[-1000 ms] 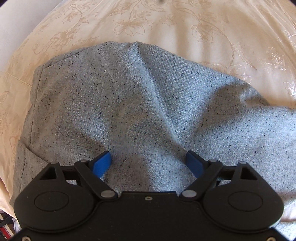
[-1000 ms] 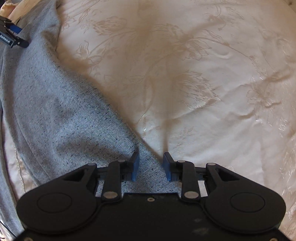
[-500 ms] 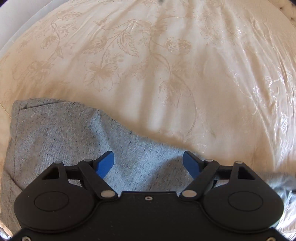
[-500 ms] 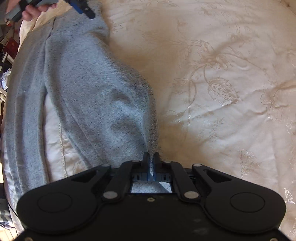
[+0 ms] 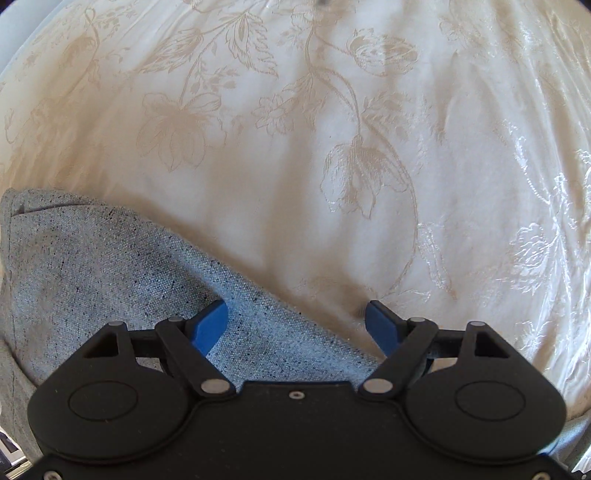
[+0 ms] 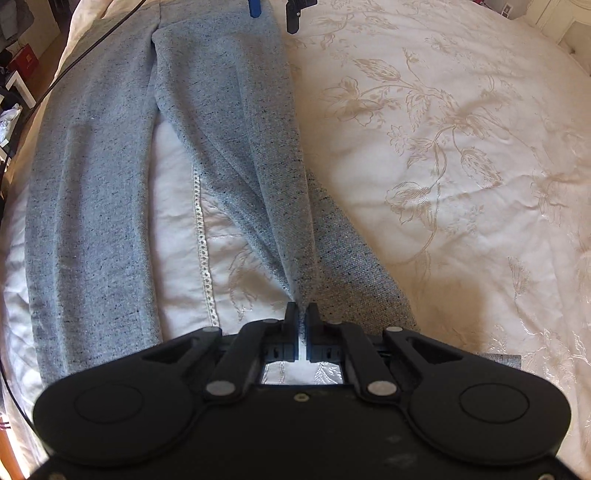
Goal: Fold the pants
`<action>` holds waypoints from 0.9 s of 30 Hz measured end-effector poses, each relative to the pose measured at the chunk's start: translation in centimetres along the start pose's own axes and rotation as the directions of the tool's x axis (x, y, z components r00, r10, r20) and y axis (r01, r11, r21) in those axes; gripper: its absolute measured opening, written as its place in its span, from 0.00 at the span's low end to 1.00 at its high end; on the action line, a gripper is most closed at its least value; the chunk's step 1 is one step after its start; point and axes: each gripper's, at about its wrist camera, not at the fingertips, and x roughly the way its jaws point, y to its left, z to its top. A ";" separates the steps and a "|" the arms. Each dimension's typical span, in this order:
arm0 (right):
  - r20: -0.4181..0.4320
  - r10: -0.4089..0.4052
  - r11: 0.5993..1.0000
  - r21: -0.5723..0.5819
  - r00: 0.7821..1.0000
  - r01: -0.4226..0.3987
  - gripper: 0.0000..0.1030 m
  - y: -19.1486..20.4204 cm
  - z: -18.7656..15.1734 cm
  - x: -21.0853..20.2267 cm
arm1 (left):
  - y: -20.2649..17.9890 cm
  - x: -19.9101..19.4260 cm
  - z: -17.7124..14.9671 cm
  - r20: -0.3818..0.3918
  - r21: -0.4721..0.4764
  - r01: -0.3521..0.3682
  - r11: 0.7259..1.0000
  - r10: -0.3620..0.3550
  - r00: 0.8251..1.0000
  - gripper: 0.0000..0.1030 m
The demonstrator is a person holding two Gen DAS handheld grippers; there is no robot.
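Observation:
Grey speckled pants point(image 6: 92, 184) lie lengthwise on a cream floral bedspread point(image 6: 461, 155), the two legs spread apart. My right gripper point(image 6: 302, 314) is shut on the edge of the right-hand leg, whose cloth is pulled up into a ridge running away from the jaws. In the left wrist view a corner of the pants point(image 5: 110, 280) fills the lower left. My left gripper point(image 5: 295, 310) hangs open over the cloth's slanting edge, one blue finger point(image 5: 212, 325) above the fabric and the other above the bedspread. The left gripper point(image 6: 275, 11) also shows at the far end of the pants.
A white sheet with a lace seam point(image 6: 201, 240) shows between the legs. A dark cable point(image 6: 92, 40) crosses the upper left. Room clutter point(image 6: 18, 74) lies past the bed's left edge. The bedspread stretches wide to the right.
My right gripper shut on the pant leg's edge and drew back and up, bringing both legs into view. My left gripper, still open, slid off the pants' middle to their edge.

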 end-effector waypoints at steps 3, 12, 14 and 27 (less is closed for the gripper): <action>0.003 -0.018 1.000 0.012 1.000 0.018 0.04 -0.2 -0.1 -0.3 | -0.3 0.9 -0.2 -0.028 -0.011 -0.023 1.000 0.023 0.999 0.60; 0.076 -0.091 0.989 0.120 0.993 0.082 0.05 0.1 -0.1 -3.9 | 2.5 -6.9 -6.0 0.101 0.006 0.041 0.999 -0.042 0.994 0.12; 0.088 -0.108 0.987 0.127 0.990 0.096 0.05 0.9 -0.1 -4.9 | 3.5 -8.8 -8.0 0.120 0.018 0.057 0.998 -0.059 0.991 0.12; 0.126 -0.129 0.982 0.153 0.984 0.109 0.05 9.1 -2.4 -8.9 | 12.3 -9.8 -15.0 0.172 -0.074 0.126 0.989 -0.112 0.979 0.05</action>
